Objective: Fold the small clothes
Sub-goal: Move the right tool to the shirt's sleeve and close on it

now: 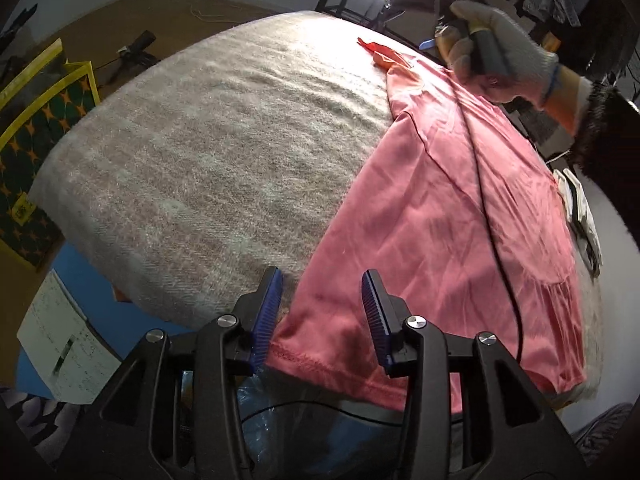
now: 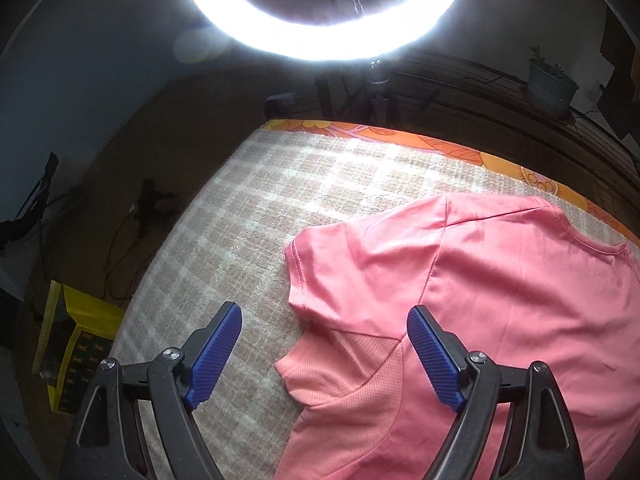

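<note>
1. The left gripper (image 1: 322, 312) has its blue ribbed jaws released, parted over the hem corner of the pink short-sleeved T-shirt (image 1: 440, 208); whether the pads touch the fabric cannot be told.
2. The right gripper (image 2: 324, 354) likewise has its jaws spread wide and grasps nothing, hovering over the shirt's sleeve (image 2: 352, 276) and the mesh side panel below it.
3. The shirt lies spread flat on a beige checked woollen blanket (image 1: 208, 152), filling the 3 o'clock half of the left wrist view, with its neckline toward 1 o'clock in the right wrist view.
4. A thin black cable (image 1: 492, 232) trails across the shirt from 1 o'clock to 5 o'clock.
5. In the left wrist view a hand in a grey knitted glove (image 1: 496, 52) grips a dark handle at 1 o'clock.
6. An orange floral sheet (image 2: 452, 148) shows beyond the blanket's far edge.
7. A bright ring light (image 2: 324, 12) glows at 12 o'clock above the surface.
8. A yellow-edged patterned bag (image 1: 36, 128) stands at 9 o'clock on the floor, and a potted plant (image 2: 550, 80) sits at 2 o'clock.
</note>
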{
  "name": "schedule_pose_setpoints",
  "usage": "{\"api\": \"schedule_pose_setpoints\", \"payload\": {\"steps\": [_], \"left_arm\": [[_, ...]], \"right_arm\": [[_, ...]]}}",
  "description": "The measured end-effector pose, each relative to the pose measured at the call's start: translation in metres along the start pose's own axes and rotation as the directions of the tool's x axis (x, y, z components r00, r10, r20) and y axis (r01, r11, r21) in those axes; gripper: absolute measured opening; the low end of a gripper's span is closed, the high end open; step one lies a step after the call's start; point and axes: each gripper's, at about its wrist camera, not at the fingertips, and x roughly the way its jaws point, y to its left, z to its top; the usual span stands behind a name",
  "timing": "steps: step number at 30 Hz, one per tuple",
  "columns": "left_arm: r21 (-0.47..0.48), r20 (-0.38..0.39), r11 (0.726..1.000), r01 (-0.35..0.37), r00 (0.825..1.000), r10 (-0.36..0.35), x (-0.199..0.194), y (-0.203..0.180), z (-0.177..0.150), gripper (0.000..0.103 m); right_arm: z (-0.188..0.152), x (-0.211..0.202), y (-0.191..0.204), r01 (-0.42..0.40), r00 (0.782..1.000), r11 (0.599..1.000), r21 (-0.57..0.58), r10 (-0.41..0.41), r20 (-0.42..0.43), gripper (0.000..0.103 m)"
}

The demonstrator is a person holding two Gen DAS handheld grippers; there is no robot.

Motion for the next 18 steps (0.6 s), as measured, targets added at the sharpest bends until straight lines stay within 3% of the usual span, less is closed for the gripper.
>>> {"api": "schedule_pose_setpoints", "payload": {"steps": [2,6,11,14,17,18], "left_arm": [[0.023,-0.018,1.000,0.017,1.000,-0.017,0.004,-0.006,0.000,0.005],[-0.013,-0.065,0.990,0.142,0.988,-0.142,0.009,-0.011,0.002,0.001],[-0.034,-0.058,0.977,0.210,0.976,-0.212,0.006,-0.017,0.005,0.001],[-0.037,-0.053,0.974,0.225,0.973,-0.226,0.004,-0.020,0.007,0.000],[-0.012,-0.048,0.971,0.237,0.970,-0.238,0.000,-0.028,0.008,0.000],[-0.001,-0.046,0.972,0.237,0.970,-0.237,-0.001,-0.029,0.009,0.000]], "right_arm": [[0.004,0.012,0.004,0.013,1.000,1.000,-0.012,-0.013,-0.002,0.086],[0.014,0.035,0.013,0.026,1.000,0.999,-0.046,-0.026,-0.010,0.086],[0.018,0.057,0.019,0.056,0.998,0.992,-0.112,-0.060,-0.036,0.073],[0.015,0.070,0.016,0.083,0.993,0.983,-0.162,-0.095,-0.073,0.060],[0.013,0.070,0.019,0.137,0.987,0.957,-0.255,-0.153,-0.043,0.035],[0.013,0.069,0.020,0.147,0.986,0.950,-0.275,-0.163,-0.038,0.022]]}}
